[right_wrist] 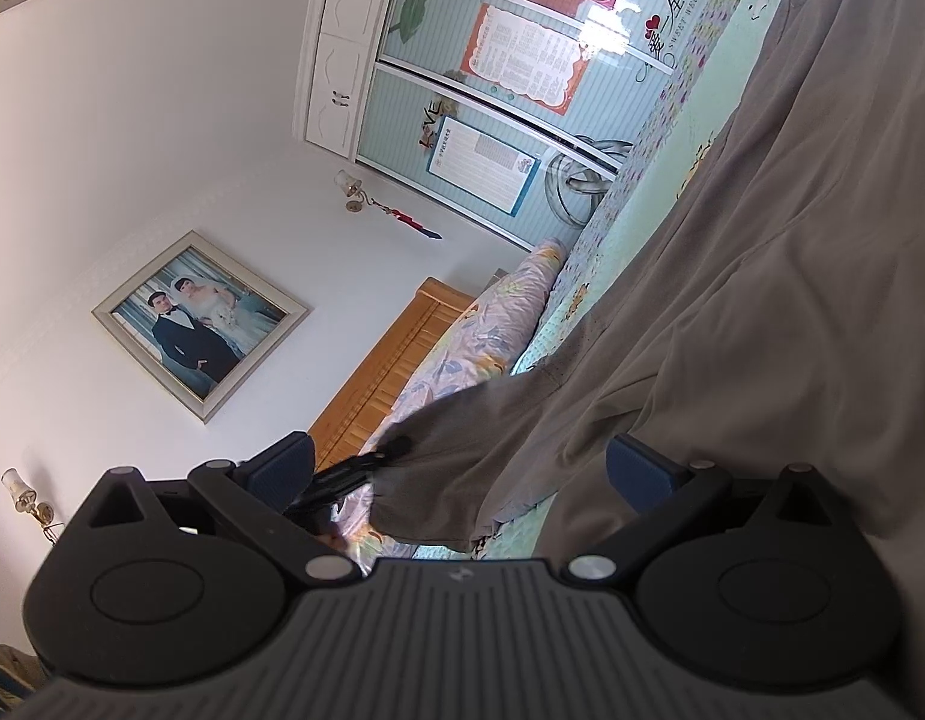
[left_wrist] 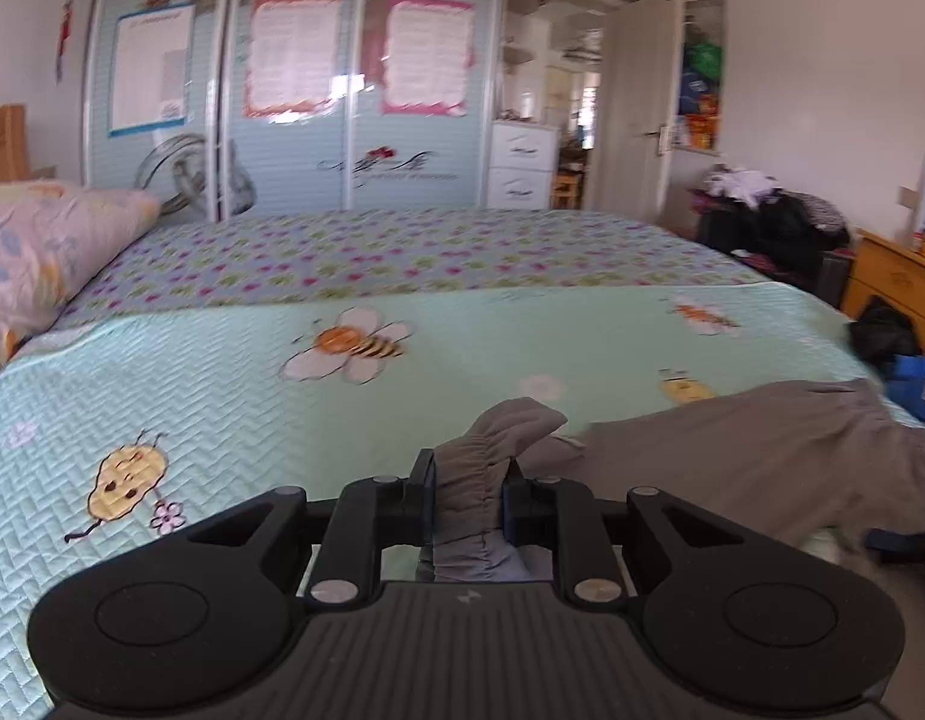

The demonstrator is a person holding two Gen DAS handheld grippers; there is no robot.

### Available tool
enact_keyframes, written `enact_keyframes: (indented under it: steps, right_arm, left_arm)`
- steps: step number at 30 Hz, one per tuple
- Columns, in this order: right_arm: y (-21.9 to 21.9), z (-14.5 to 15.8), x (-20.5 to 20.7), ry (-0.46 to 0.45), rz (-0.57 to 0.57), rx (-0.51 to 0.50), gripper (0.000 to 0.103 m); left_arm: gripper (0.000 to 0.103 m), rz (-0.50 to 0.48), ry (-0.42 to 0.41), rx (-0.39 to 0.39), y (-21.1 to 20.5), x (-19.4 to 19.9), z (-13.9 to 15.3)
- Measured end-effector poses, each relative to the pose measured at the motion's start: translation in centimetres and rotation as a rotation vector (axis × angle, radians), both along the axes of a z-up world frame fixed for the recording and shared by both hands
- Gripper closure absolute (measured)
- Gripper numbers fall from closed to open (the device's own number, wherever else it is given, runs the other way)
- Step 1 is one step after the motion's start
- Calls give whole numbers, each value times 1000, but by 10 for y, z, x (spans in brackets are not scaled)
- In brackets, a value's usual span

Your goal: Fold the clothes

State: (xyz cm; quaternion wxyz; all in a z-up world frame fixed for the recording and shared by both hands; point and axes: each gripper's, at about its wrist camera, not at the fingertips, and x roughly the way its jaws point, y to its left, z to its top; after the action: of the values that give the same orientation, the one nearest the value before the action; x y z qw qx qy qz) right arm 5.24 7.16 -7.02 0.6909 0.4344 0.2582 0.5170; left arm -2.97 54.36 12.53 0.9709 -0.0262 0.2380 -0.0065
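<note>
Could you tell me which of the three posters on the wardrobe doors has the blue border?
It is the poster on the leftmost wardrobe door in the left wrist view, nearest the pillow. The middle poster has an orange border and the right poster a pink one.

The garment (left_wrist: 762,450) is plain grey, its gathered hem (left_wrist: 468,480) the same grey. The quilt (left_wrist: 192,396) is mint green with a zigzag stitch, printed with yellow-and-black bees and white flowers. Behind it the sheet (left_wrist: 372,252) is pale blue with pink and green blossoms. The pillow (left_wrist: 36,240) is lilac with blue and orange leaves. The claw (left_wrist: 468,498) is black with blue pads (right_wrist: 633,471).
</note>
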Motion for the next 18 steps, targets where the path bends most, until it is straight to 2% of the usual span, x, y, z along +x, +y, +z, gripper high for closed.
enact_keyframes:
  steps: [7,10,13,15,16,18]
  right_arm:
    - [-1,0,0,-1,0,-14,1]
    - [0,1,-1,-2,-4,-27,1]
    - [2,7,-5,5,-19,-72,1]
    - [-1,20,-19,62,-54,-122,0]
    - [-4,25,-29,91,-48,-89,0]
    - [-19,34,-57,114,-39,7,0]
  left_arm:
    - [82,-164,-42,93,-82,-80,36]
    - [82,-244,-62,99,-119,-117,43]
    - [82,-307,-49,116,-154,-147,36]
    - [82,-336,-24,126,-175,-162,24]
    - [82,-343,-7,106,-180,-166,16]
    - [82,-349,13,130,-196,-176,-1]
